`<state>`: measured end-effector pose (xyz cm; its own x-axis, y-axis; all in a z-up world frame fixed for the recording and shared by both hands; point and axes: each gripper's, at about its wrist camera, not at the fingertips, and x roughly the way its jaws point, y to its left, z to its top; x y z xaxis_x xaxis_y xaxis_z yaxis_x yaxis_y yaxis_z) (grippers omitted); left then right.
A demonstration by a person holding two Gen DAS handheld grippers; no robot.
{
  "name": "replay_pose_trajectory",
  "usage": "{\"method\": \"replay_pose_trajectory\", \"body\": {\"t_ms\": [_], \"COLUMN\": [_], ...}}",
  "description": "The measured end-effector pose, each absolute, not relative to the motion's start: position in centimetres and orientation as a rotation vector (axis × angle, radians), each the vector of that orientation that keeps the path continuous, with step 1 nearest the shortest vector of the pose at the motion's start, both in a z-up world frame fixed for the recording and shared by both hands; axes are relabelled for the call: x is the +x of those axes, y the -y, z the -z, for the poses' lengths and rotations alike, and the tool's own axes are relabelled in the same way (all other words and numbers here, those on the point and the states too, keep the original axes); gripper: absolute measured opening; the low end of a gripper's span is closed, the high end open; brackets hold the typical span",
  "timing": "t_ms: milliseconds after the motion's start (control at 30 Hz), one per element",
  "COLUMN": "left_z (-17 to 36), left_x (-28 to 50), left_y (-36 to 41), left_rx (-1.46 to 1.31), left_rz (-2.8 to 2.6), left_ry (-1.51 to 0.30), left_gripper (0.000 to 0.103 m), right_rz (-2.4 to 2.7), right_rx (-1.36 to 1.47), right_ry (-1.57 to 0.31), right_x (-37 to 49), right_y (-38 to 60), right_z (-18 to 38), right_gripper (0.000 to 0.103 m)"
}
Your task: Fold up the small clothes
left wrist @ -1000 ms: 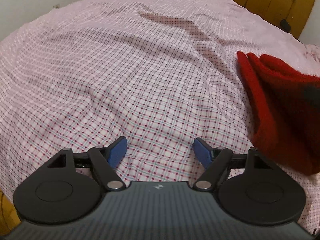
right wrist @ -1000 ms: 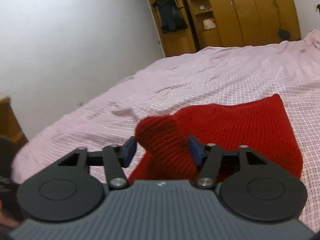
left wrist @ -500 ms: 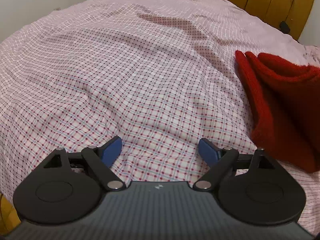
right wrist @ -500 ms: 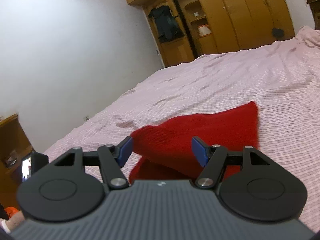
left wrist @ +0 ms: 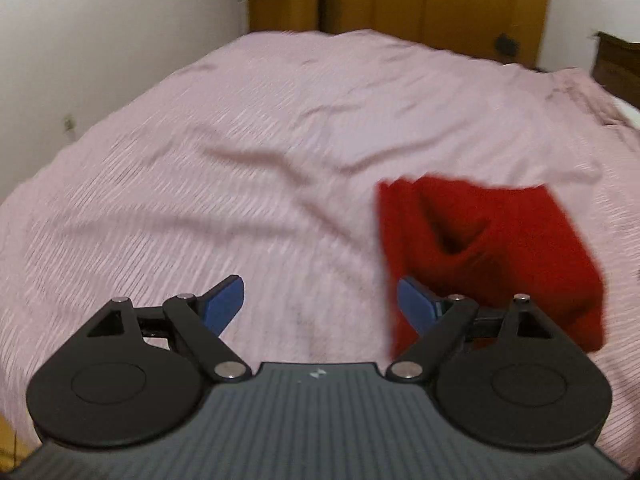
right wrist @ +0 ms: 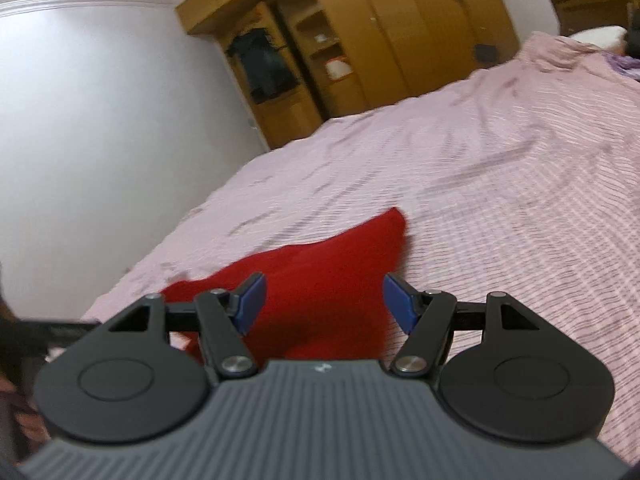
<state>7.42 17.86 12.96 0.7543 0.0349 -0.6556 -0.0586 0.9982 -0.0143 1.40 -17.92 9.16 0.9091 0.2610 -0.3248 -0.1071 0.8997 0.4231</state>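
A red knitted garment [left wrist: 492,248] lies folded on the pink checked bed sheet [left wrist: 240,184], to the right in the left wrist view. My left gripper [left wrist: 320,300] is open and empty, above the sheet just left of the garment. In the right wrist view the garment [right wrist: 328,280] lies flat below and ahead of my right gripper [right wrist: 324,300], which is open and holds nothing. Both views are blurred by motion.
A wooden wardrobe [right wrist: 360,40] with open shelves stands beyond the far end of the bed. A white wall [right wrist: 100,120] runs along the bed's left side. A dark headboard [left wrist: 616,68] shows at the right.
My right gripper opened, let go of the red garment and rose; the garment now lies flat. My left gripper lifted and tilted up, bringing the wardrobe into view.
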Motion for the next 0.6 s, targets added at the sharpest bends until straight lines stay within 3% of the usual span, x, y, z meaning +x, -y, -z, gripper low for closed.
{"method": "replay_pose_trajectory", "body": {"t_ms": [267,567,600], "left_z": [-15.4,-11.4,-10.7], "left_x": [13.1,19.1,19.7], "left_y": [-12.1,-10.2,-10.3], "left_rx": [-0.013,-0.134,-0.160], "left_rz": [0.079,0.147,0.153], "left_ry": [-0.704,-0.810,-0.832], "left_gripper": [0.089,0.087,0.082], "right_rz": [-0.083,-0.108,-0.115], "right_rx": [0.438,0.514,0.507], "right_ry": [-0.463,-0.590,-0.606], "right_x": [5.5,10.9,11.4], "right_y": [20.8,22.4,22.2], "right_z": [-7.0,-3.6,-3.2], "right_gripper": [0.068,0.068,0.068]}}
